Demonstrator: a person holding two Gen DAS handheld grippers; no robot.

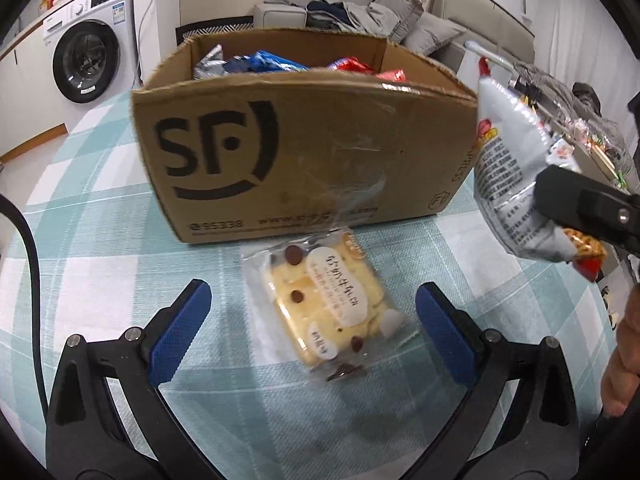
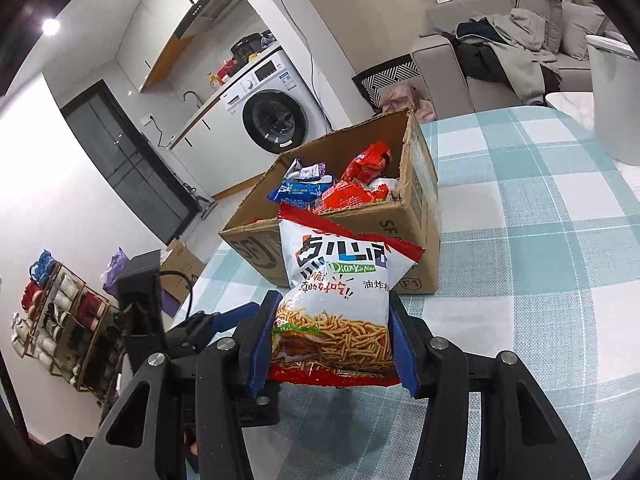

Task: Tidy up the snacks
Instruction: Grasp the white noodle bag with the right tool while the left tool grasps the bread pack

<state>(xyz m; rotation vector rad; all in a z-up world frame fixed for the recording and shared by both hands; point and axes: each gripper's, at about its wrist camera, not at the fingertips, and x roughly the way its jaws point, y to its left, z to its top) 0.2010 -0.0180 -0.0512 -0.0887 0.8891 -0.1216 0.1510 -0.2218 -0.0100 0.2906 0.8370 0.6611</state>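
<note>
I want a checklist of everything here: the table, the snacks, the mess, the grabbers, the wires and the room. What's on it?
Surface: table under a teal and white checked cloth.
Job's things: cardboard box, open, with snack packs inside; wrapped cake flat on the cloth in front of it; noodle snack bag held up off the cloth.
Clutter: nothing seen on the cloth besides these.
Grippers: left gripper open, its pads either side of the cake, not touching; right gripper shut on the bag's lower half.
Cables: black cable at the left edge.
Surroundings: washing machine, sofa piled with clothes, shoe rack.
</note>
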